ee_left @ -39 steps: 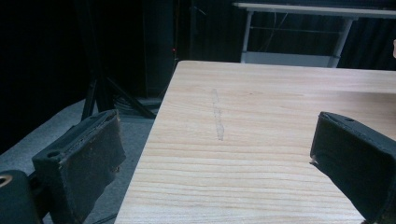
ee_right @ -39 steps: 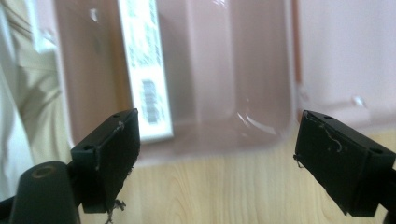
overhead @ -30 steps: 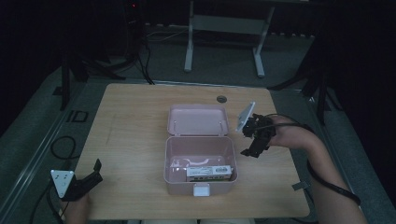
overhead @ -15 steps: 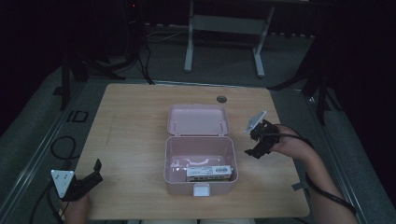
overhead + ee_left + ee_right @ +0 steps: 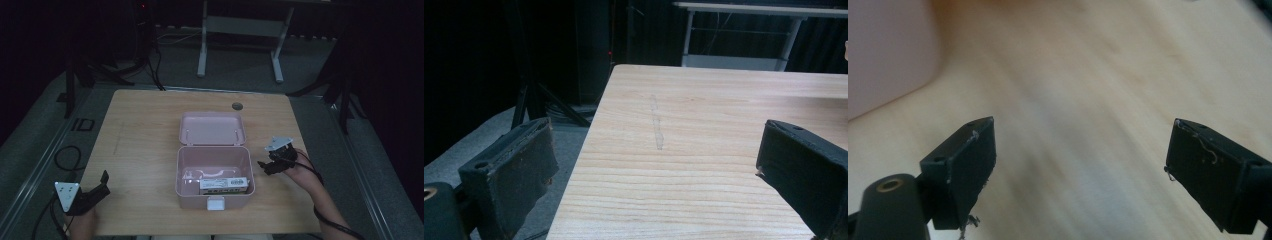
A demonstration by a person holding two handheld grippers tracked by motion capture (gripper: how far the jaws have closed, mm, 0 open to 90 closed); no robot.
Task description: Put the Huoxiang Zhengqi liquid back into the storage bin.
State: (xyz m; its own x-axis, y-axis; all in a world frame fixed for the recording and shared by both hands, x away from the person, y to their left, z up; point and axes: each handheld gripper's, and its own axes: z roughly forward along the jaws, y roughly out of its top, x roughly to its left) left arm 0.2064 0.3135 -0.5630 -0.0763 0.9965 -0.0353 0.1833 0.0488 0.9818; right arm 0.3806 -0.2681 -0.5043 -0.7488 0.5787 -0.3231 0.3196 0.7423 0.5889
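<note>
Hovering just beside the right wall of the pink box (image 5: 215,172), the right gripper (image 5: 267,166) has its jaws spread wide with nothing between them; in its own view the blurred tabletop runs beneath and a corner of the box (image 5: 888,55) shows at upper left. The box stands open near the middle of the table (image 5: 145,130), its lid (image 5: 212,128) laid back flat behind it, and a small labelled packet (image 5: 223,184) lies inside against the front wall. By my reading the packing is done and closing is the step in hand. The next move calls for reaching to the lid's far edge and swinging it forward over the base. The left gripper (image 5: 95,192) rests released at the table's near left corner, well apart.
</note>
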